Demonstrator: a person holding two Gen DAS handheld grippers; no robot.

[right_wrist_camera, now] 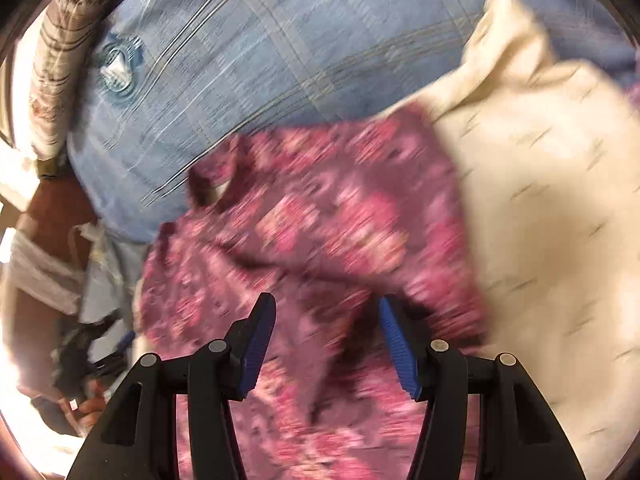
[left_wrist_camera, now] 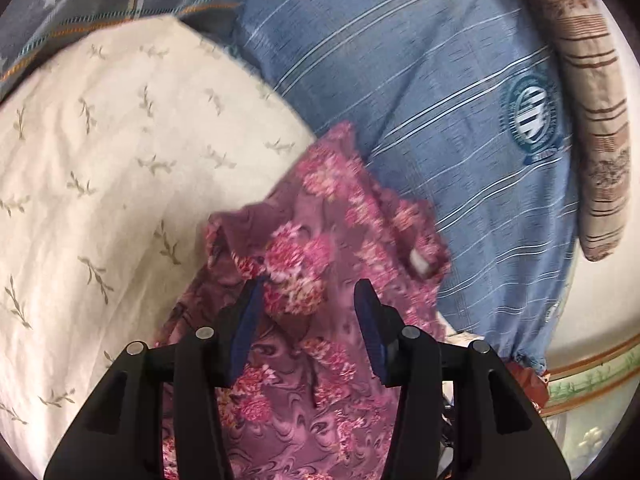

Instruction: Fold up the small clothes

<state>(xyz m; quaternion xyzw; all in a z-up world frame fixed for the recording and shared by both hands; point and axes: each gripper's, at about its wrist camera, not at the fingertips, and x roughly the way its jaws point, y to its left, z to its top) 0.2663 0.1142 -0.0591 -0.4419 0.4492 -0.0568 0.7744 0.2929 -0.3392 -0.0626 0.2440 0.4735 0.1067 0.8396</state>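
Left wrist view first: the left hand-held gripper (left_wrist_camera: 308, 312) has its jaws apart with nothing pinched, hovering right over the pink floral garment (left_wrist_camera: 320, 264). That garment is thin, printed with swirls and flower clusters, and lies rumpled with a scalloped edge, partly on top of the cream leaf-print cloth (left_wrist_camera: 120, 168) and just beside the blue striped bedcover (left_wrist_camera: 440, 120). A brown patterned pillow (left_wrist_camera: 600, 140) sits at the far side of the blue bedcover.

Right wrist view, pretty blurry: the right hand-held gripper (right_wrist_camera: 326, 344) is also open and empty, over the same pink garment (right_wrist_camera: 320, 216), which bunches up between the cream cloth (right_wrist_camera: 540, 200) and the blue bedcover (right_wrist_camera: 260, 60).

My guess: folding has barely got anywhere, no clean crease yet, so flattening and folding are all left.
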